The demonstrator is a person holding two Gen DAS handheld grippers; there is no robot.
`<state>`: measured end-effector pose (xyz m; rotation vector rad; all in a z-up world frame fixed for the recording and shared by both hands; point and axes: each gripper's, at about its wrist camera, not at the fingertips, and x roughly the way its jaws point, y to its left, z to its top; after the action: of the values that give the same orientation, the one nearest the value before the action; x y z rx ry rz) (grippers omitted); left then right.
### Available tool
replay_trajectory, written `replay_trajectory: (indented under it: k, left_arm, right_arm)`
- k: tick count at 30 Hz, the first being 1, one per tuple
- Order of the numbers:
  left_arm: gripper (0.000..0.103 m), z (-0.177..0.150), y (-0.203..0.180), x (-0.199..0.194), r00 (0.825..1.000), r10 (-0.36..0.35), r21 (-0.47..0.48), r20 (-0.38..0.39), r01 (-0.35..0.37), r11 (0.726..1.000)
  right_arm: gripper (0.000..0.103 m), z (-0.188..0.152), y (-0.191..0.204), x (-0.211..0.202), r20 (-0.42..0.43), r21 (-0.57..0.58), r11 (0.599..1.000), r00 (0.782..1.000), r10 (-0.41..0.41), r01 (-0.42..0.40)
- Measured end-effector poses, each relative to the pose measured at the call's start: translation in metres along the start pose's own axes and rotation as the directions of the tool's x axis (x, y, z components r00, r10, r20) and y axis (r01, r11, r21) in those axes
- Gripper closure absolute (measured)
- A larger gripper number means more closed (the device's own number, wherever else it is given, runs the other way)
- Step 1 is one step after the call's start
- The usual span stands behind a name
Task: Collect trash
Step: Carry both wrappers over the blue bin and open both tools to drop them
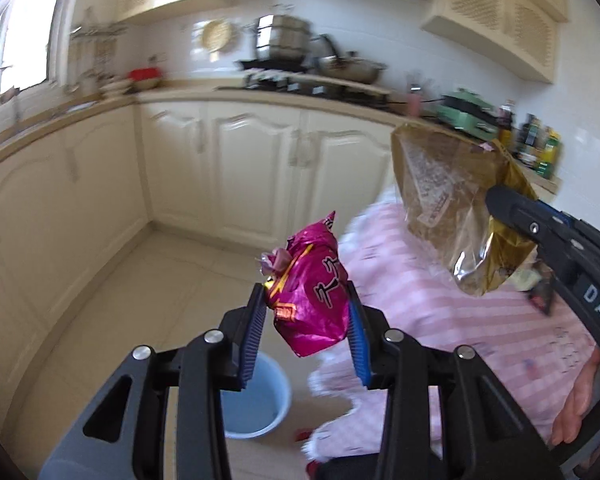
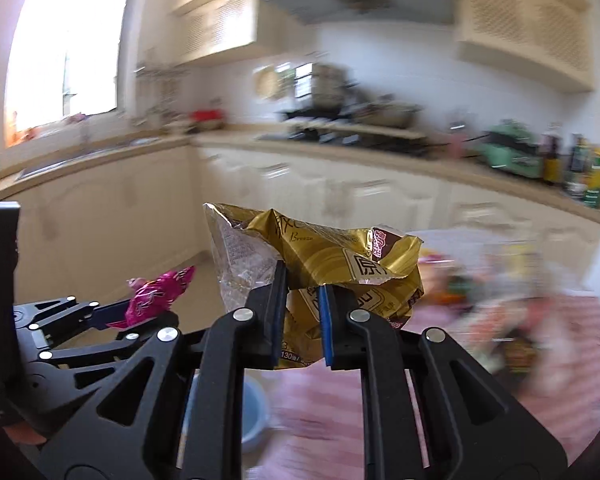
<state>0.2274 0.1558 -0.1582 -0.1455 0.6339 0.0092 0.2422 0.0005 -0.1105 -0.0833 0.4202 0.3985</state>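
Two wrappers lifted clear of the pink-clothed tabletop (image 1: 440, 300), pink wrapper (image 1: 314, 300) clamped in left tool (image 1: 308, 332), gold wrapper (image 2: 324, 264) clamped in right tool (image 2: 302, 320), likely for dropping into blue bucket (image 1: 256, 400) on the floor below.

Both hand-held grippers, left (image 1: 307, 312) and right (image 2: 302, 312), clamped, tilted slightly down.
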Motion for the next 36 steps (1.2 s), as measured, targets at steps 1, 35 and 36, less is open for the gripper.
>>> replay_trajectory:
  k: [1, 35, 36]
  left_arm:
    - [0.066, -0.004, 0.017, 0.004, 0.999, 0.030, -0.025, -0.015, -0.030, 0.999]
    - [0.065, -0.171, 0.171, 0.341, 0.756, -0.032, -0.205, -0.653, -0.135, 0.969]
    - [0.065, -0.172, 0.169, 0.342, 0.756, -0.038, -0.206, -0.654, -0.129, 0.970]
  right_arm:
    - [0.088, -0.002, 0.014, 0.015, -0.022, -0.010, 1.000, 0.999, 0.028, -0.028]
    - [0.045, -0.244, 0.044, 0.395, -0.740, 0.088, 0.996, 0.672, 0.043, 0.033]
    - [0.045, -0.244, 0.041, 0.396, -0.737, 0.089, 0.995, 0.675, 0.039, 0.039]
